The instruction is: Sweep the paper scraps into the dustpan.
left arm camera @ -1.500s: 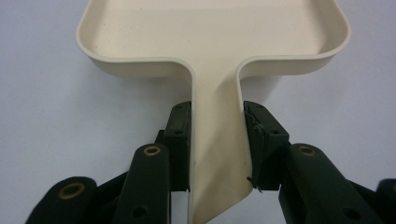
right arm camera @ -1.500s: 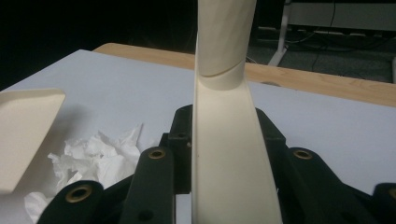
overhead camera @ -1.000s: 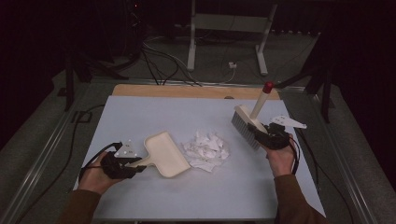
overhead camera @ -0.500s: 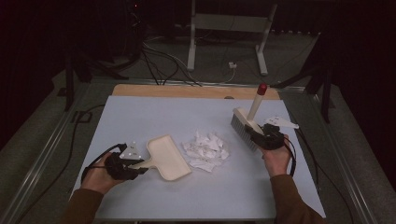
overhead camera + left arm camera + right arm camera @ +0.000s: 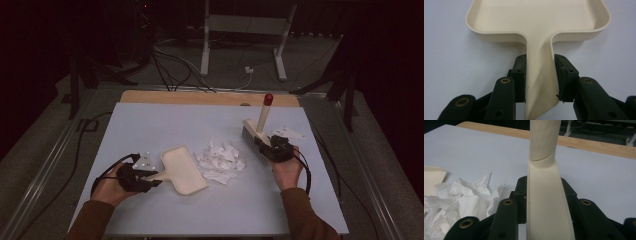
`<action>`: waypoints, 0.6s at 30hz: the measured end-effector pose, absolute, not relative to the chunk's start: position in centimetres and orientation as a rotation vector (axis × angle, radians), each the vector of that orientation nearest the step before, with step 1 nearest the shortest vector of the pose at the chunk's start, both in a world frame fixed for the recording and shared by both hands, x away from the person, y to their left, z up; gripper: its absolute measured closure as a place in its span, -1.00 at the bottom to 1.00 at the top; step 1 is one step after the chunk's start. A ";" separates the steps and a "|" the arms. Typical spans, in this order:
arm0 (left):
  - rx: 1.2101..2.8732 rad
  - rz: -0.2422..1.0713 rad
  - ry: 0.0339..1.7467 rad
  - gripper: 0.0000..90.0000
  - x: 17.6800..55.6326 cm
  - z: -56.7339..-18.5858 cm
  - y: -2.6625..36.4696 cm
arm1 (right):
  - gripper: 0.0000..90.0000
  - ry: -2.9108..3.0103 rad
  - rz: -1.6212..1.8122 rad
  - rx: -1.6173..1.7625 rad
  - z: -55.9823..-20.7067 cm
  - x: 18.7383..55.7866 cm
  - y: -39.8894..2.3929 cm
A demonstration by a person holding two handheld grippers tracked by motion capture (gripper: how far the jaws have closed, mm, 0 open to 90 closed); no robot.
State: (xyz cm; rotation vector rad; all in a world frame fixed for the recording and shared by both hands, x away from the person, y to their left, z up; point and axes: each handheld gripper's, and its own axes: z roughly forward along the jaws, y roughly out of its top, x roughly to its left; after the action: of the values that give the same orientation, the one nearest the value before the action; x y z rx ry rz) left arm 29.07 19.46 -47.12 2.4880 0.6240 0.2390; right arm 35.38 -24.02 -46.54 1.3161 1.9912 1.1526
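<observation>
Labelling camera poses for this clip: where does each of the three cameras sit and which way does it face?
High view: above the person's side, looking forward and down on the table; forearms, left tool, right tool.
Left gripper view: on the left tool, looking along its jaws, clamped on the dustpan handle.
Right gripper view: on the right tool, looking across the table; jaws clamp the brush.
Shared: crumpled paper, high and right views.

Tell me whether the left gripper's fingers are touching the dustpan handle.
Touching. The left gripper view shows both fingers of the left gripper pressed flat against the sides of the dustpan handle, no gap.
</observation>
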 end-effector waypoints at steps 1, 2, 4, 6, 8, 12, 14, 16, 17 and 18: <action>2.488 0.237 0.624 0.48 29.1 -47.2 19.4 | 0.51 1.991 1.146 1.312 -46.6 35.4 -23.8; 2.487 0.232 0.623 0.48 29.1 -47.2 19.4 | 0.51 1.990 1.140 1.307 -46.7 35.4 -23.6; 2.487 0.231 0.620 0.48 29.2 -47.3 19.3 | 0.51 1.990 1.140 1.297 -47.0 35.4 -23.3; 2.487 0.228 0.614 0.48 29.3 -47.3 19.1 | 0.51 1.995 1.136 1.273 -47.3 35.4 -23.0; 2.488 0.226 0.612 0.48 29.3 -47.4 19.1 | 0.51 1.997 1.109 1.253 -47.6 35.4 -22.6; 2.485 0.222 0.614 0.48 29.4 -47.4 19.0 | 0.51 2.006 1.096 1.234 -48.2 35.3 -22.3; 2.487 0.220 0.614 0.48 29.4 -47.4 19.0 | 0.51 2.009 1.103 1.236 -48.4 35.2 -22.2; 2.484 0.219 0.615 0.48 29.4 -47.5 18.9 | 0.51 2.021 1.105 1.243 -48.4 35.1 -22.1; 2.485 0.219 0.614 0.48 29.4 -47.5 18.9 | 0.51 2.032 1.101 1.244 -48.3 35.0 -22.1; 2.484 0.219 0.613 0.48 29.5 -47.5 18.9 | 0.51 2.051 1.095 1.248 -48.3 35.0 -22.0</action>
State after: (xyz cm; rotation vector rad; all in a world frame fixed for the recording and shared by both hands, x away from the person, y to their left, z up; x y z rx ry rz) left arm 29.46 18.88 -47.49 2.4844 0.6132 0.2191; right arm 35.02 -22.04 -48.33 1.2478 2.0513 1.0949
